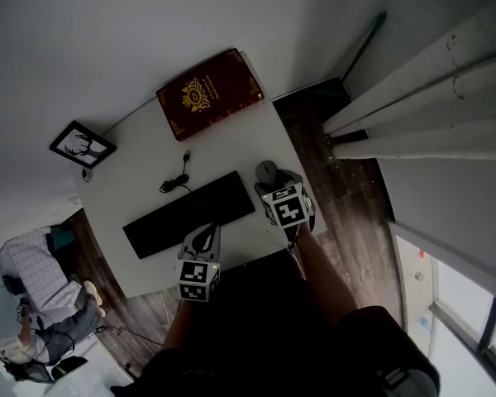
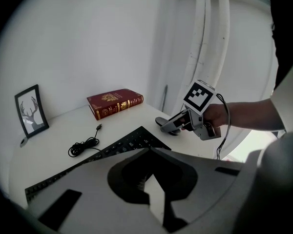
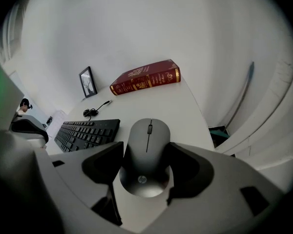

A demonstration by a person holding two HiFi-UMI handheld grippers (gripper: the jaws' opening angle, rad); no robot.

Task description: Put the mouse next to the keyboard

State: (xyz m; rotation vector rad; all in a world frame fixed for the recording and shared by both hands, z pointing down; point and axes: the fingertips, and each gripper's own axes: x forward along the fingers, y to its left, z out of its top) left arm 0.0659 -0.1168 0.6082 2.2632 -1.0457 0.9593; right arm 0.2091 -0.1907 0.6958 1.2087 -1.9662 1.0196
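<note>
Right gripper: the right gripper (image 3: 145, 151) grasps the mouse (image 3: 147, 135), one jaw pressed against each side of it.
Mouse: grey, scroll wheel pointing to 12 o'clock in the right gripper view. In the head view it sits near the table's edge, just beside the end of the keyboard (image 1: 190, 213), at about 2 o'clock from the keyboard's middle.
Left gripper: the left gripper (image 2: 149, 152) is clenched, jaw tips together with nothing between them. In the head view it hangs over the table's near edge, at 6 o'clock from the keyboard.
Keyboard: black, lying slantwise across the white table (image 1: 231, 139).
Cable: a thin black coiled cable (image 1: 178, 179) lies on the table at 12 o'clock from the keyboard, close to it but apart.
Book: a dark red book (image 1: 209, 93) with gold ornament lies flat at the table's far end, at 12 o'clock from the cable.
Picture frame: a small black picture frame (image 1: 82, 145) showing antlers stands at 10 o'clock from the keyboard, near the wall.
Pipes: white pipes (image 1: 422, 98) run along the wall at 3 o'clock from the table.
</note>
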